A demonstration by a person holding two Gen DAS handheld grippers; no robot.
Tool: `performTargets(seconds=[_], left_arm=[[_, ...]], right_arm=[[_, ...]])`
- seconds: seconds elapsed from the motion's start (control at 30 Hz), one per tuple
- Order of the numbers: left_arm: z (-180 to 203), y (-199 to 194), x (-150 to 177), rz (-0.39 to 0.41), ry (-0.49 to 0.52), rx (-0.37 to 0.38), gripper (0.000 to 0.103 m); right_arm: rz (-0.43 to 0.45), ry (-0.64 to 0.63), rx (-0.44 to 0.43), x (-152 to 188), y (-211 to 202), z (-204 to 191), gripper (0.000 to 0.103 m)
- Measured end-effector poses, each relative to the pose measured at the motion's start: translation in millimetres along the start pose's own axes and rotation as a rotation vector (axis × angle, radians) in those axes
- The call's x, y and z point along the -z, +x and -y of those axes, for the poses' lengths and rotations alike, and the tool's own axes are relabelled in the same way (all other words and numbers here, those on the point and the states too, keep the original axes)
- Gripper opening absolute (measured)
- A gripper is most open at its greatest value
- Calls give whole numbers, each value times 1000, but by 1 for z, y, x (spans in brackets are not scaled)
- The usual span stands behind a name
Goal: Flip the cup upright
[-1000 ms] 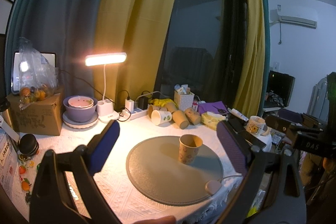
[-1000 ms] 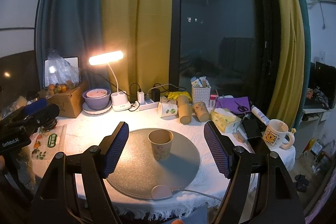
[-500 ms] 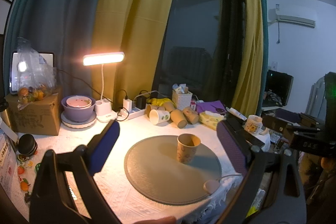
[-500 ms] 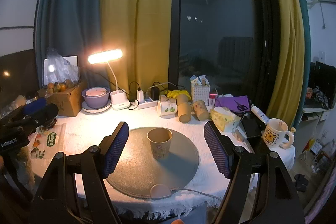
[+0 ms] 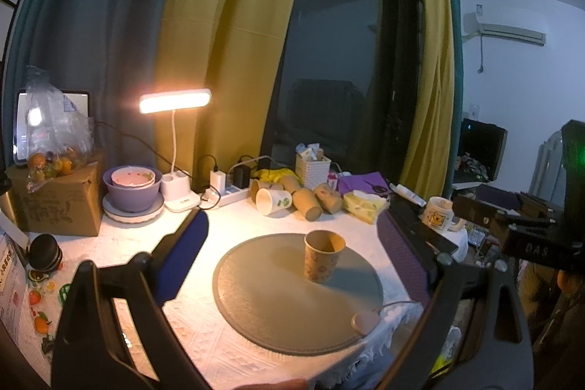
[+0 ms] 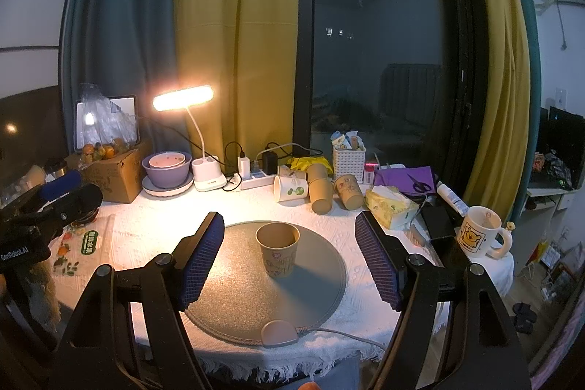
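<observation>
Standing mouth-up already, the paper cup (image 6: 278, 254) sits on the grey round mat (image 6: 234, 295), slightly behind the mat's centre, so we judge the flip done. From the left wrist view, same cup (image 5: 323, 260) is on the mat (image 5: 270, 309), toward its far right part.

We judge the cup light, thin-walled, easy to crush or tip. If handled again, we'd take it across the mid sidewall with a gentle squeeze, not at the rim.

Right gripper (image 6: 289, 262) hangs back from the mat's near edge and above it, aimed at the cup; fingers spread wide, cup between them in line of sight but touching neither pad. Nothing held. Left gripper (image 5: 292, 265) is off the mat's left front, also raised and pointing over the mat, fingers wide apart and empty.

Behind the mat: several toppled paper cups (image 6: 321, 189), a lit desk lamp (image 6: 182, 99), purple bowl (image 6: 168, 169). To the mat's right, a tissue pack (image 6: 389, 207) and cartoon mug (image 6: 479, 231). A pink puck with cable (image 6: 278, 333) rests on the mat's near edge.
</observation>
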State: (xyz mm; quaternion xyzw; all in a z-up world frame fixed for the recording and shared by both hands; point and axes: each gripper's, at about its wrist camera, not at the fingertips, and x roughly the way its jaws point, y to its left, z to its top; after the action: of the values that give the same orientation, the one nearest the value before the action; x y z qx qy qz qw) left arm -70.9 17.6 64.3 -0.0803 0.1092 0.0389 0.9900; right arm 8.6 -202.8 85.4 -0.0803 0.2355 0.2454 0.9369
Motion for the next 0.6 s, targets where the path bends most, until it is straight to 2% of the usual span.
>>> performTargets(seconds=[0.6], left_arm=[[1, 0, 0, 0, -1, 1, 94]], right_arm=[[-1, 0, 1, 0, 0, 0, 77]])
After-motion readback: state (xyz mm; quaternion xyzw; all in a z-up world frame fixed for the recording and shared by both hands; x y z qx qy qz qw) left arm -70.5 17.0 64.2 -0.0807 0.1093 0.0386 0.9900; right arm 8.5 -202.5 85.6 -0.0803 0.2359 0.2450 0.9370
